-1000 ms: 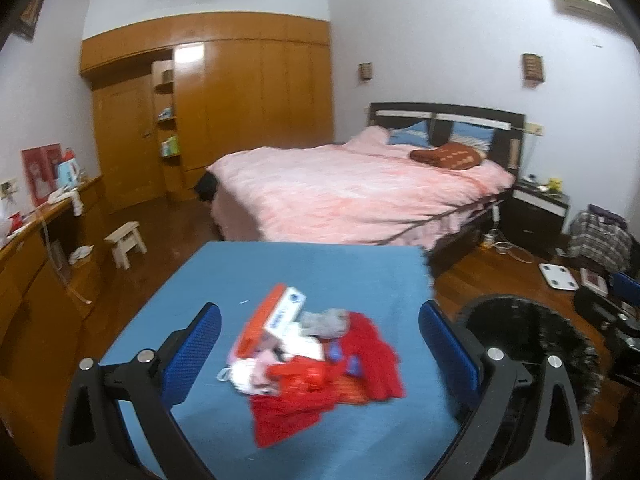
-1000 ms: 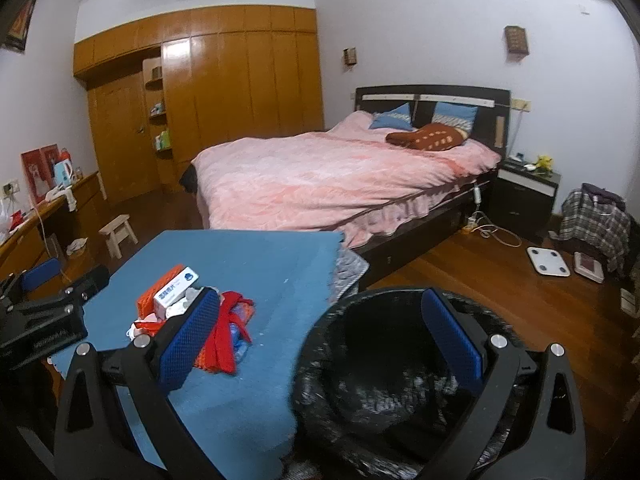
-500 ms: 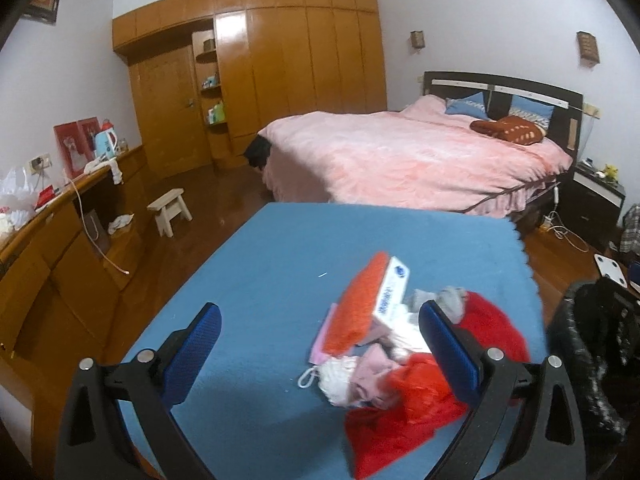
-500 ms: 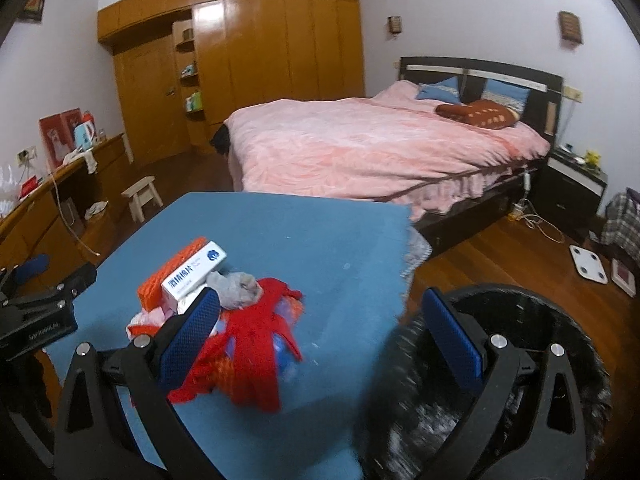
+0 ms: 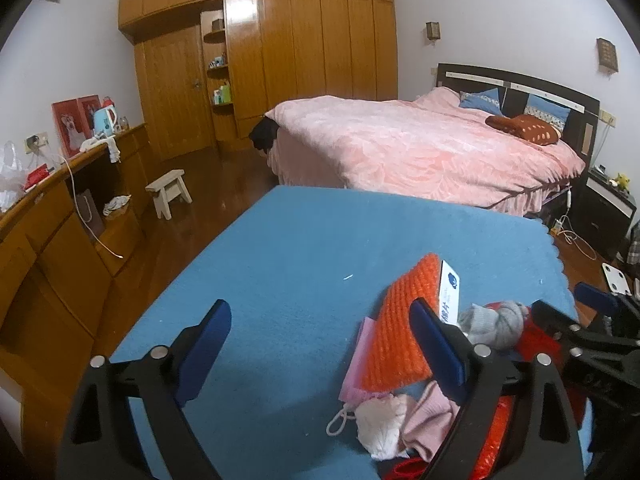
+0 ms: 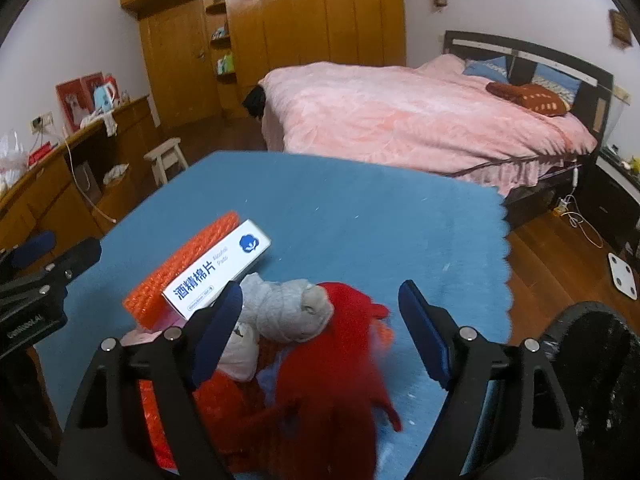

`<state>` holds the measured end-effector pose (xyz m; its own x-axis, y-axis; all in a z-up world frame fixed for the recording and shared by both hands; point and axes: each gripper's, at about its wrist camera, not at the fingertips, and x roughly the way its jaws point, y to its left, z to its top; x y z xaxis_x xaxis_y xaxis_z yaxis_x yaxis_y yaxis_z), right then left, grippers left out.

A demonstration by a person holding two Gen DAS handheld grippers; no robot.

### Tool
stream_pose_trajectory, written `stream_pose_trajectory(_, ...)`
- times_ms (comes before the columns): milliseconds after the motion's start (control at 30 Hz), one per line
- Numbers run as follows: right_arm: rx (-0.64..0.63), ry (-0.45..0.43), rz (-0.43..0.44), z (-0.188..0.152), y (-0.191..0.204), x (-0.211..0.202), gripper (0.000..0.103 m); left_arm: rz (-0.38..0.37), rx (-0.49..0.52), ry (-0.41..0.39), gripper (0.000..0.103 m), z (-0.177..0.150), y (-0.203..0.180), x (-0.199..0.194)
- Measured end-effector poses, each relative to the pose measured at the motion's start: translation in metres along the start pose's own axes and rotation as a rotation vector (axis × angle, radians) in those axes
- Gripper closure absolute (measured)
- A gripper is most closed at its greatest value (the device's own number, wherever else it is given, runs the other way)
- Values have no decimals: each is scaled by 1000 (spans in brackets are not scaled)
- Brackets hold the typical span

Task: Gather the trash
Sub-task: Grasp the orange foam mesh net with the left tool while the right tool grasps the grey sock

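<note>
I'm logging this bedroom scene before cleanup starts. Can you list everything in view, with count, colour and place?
table: 1, blue cover, foreground
box: 1, white, on the trash pile
bubble wrap: 1, orange, under the box
sock ball: 1, grey, mid pile
red mesh: 1, red, front of the pile
bin: 1, black liner, right of table
bed: 1, pink cover, behind table
wardrobe: 1, brown, back wall
stool: 1, pale, on the floor
scale: 1, white, on the floor
left gripper: blue pads, closing, nothing between
right gripper: blue pads, closing around the pile
</note>
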<state>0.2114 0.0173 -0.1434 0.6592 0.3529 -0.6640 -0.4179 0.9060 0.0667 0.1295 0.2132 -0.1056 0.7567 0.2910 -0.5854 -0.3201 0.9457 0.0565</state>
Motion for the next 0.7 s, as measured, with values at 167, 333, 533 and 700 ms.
stream_pose_trajectory(167,-16,52,17,-3,5,25,36,-18,1,19,14,-1,2,11)
stream_pose_trajectory(333,-24,113,85,-8,8,39,57,-33,2,28,14,-2,3,14)
stream_pose_trajectory(533,-41,103,108,-8,12,35,62,-70,7,42,14,-1,-5,20)
stream_pose_trajectory(700,-21,78,104,-3,4,27,62,-125,20,64,27,1,-17,31)
